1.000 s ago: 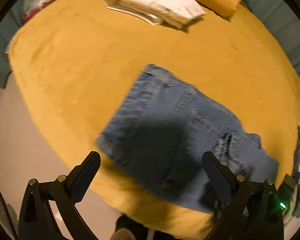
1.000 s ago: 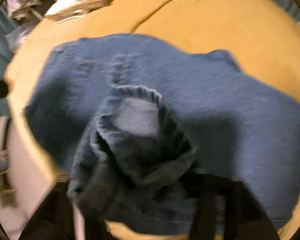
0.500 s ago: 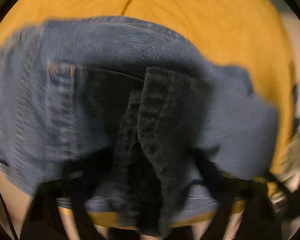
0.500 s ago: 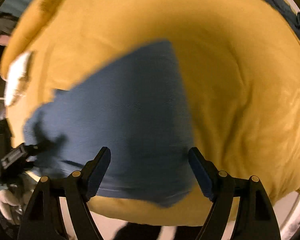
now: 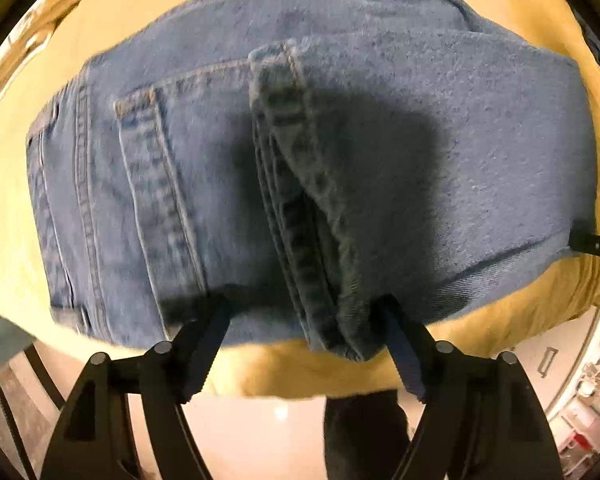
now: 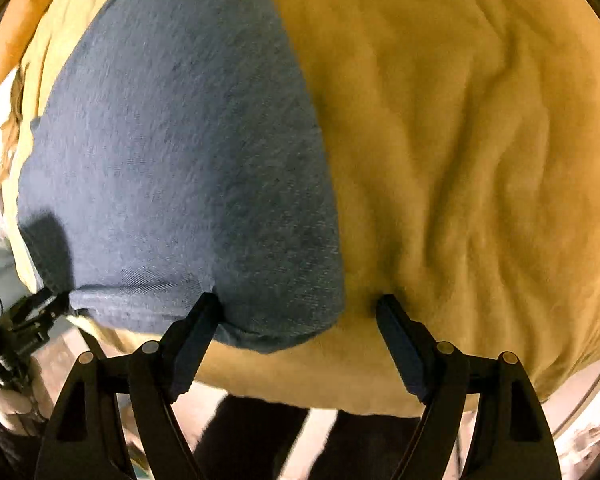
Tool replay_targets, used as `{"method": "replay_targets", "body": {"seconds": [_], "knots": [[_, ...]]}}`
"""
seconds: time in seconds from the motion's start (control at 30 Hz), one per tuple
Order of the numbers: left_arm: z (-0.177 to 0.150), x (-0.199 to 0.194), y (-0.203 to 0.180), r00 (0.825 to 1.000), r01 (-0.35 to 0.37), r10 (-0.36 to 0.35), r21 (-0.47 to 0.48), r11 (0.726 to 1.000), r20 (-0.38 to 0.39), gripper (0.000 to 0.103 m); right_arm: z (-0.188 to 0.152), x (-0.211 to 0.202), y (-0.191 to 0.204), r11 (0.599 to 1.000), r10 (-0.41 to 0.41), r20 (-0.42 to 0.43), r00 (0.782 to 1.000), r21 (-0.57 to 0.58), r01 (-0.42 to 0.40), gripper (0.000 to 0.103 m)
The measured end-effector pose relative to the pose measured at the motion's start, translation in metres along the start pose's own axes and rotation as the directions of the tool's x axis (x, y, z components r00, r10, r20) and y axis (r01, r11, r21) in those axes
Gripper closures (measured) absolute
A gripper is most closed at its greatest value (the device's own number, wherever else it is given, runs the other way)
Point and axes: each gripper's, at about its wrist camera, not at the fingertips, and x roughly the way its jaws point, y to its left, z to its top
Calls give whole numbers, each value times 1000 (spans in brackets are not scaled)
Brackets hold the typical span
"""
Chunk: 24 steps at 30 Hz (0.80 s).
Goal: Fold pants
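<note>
Folded blue jeans (image 5: 380, 140) lie on a mustard-yellow bed cover (image 5: 284, 368) near its front edge. My left gripper (image 5: 304, 312) is open, its fingers resting at the near edge of the jeans on either side of a bunched hem (image 5: 332, 312). In the right wrist view the jeans (image 6: 180, 160) fill the left half. My right gripper (image 6: 298, 312) is open at their near right corner, the left finger (image 6: 196, 328) touching the denim, the right finger (image 6: 400, 336) on the cover. The left gripper (image 6: 32, 312) shows at the far left there.
The yellow cover (image 6: 460, 160) is wrinkled to the right of the jeans. Folded white cloth (image 6: 0, 140) lies at the left edge. The bed edge and pale floor (image 5: 260, 432) are just below the grippers. The right gripper's tip (image 5: 592, 244) shows at the jeans' right edge.
Half a second ago the left gripper held bunched denim; now it is open with the hem lying on the jeans. The right gripper, holding denim one second ago, has stayed open and moved closer.
</note>
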Motion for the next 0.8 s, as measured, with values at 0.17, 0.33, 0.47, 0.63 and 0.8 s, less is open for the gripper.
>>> {"method": "replay_targets", "body": {"seconds": [0.17, 0.33, 0.47, 0.63, 0.8], "knots": [[-17, -8, 24, 985, 170, -165, -213, 962, 43, 29, -10, -1, 30, 996, 91, 1, 996, 0, -91, 18], [-26, 24, 33, 964, 253, -266, -392, 885, 21, 29, -7, 22, 17, 987, 137, -35, 990, 95, -133, 19], [-37, 35, 17, 973, 199, -226, -331, 922, -46, 28, -15, 37, 9, 985, 130, -74, 989, 124, -120, 16], [-37, -10, 23, 960, 279, -264, -310, 909, 91, 29, -21, 5, 20, 992, 120, 0, 993, 37, -120, 16], [-4, -14, 39, 900, 434, -374, -374, 820, 223, 29, -5, -17, 26, 988, 142, 91, 986, 46, -146, 15]]}}
